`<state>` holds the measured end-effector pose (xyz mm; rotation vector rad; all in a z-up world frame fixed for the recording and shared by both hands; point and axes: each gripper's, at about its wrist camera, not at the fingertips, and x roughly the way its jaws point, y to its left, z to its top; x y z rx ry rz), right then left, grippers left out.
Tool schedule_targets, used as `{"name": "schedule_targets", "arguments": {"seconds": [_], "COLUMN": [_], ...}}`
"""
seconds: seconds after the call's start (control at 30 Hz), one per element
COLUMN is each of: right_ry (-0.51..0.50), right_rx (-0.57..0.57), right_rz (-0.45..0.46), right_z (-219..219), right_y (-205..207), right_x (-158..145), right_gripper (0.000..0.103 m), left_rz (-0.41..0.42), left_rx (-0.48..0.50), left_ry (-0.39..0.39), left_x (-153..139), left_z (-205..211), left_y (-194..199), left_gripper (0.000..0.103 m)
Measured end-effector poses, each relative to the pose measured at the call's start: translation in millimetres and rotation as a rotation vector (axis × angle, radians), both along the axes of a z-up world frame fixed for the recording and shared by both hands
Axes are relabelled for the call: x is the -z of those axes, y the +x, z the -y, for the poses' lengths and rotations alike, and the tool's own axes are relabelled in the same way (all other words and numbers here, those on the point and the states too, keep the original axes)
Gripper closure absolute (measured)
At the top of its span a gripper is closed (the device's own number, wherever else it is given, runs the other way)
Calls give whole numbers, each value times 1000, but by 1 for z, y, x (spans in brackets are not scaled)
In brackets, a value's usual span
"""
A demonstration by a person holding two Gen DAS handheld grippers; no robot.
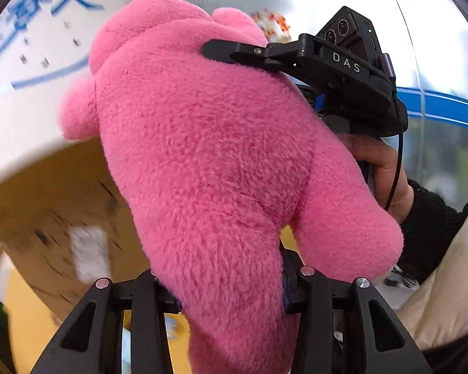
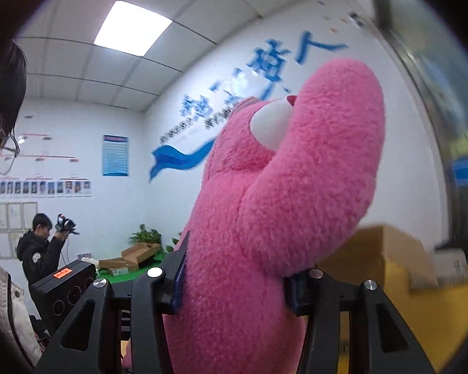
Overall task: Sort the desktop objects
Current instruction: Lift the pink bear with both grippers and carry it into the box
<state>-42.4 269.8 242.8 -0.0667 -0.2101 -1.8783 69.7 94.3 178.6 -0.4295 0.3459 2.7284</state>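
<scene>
A big pink plush bear (image 1: 209, 143) fills the left wrist view, held up in the air. My left gripper (image 1: 231, 293) is shut on its lower body. My right gripper (image 1: 234, 51) shows in the same view, its black finger pressed against the bear's upper back. In the right wrist view the bear (image 2: 265, 218) stands upright with its white muzzle and one raised arm, and my right gripper (image 2: 234, 283) is shut on its body.
A brown cardboard box (image 1: 56, 205) is behind the bear at the left, over a yellow surface (image 1: 25, 314); it also shows in the right wrist view (image 2: 380, 249). A person (image 2: 39, 249) stands at the far wall beside a green table with boxes (image 2: 131, 261).
</scene>
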Motion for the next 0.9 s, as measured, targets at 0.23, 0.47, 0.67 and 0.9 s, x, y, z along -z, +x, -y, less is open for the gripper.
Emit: {"name": "schedule_targets", "arguments": {"seconds": [0.23,0.47,0.67,0.9], "right_ry": [-13,108,311,585], "right_rx": [-32,-91,-96,-63], "right_rz": [-189,46,218,486], "right_z": [29,115,217,312], "right_y": [6,-116,-219,-342], "right_x": [-80,-139,-150,-70], "right_gripper": [56,56,56,56], "left_rz": [-117,10,233,500], "left_rx": [-56,-97,-177,-234], "left_ry": [19,121,269,481], "left_x": [-78,-143,-165,-123], "left_z": [31,94,168,236], "left_y": [-8,-99,-216,-337], "left_gripper": [58,58,58,58]}}
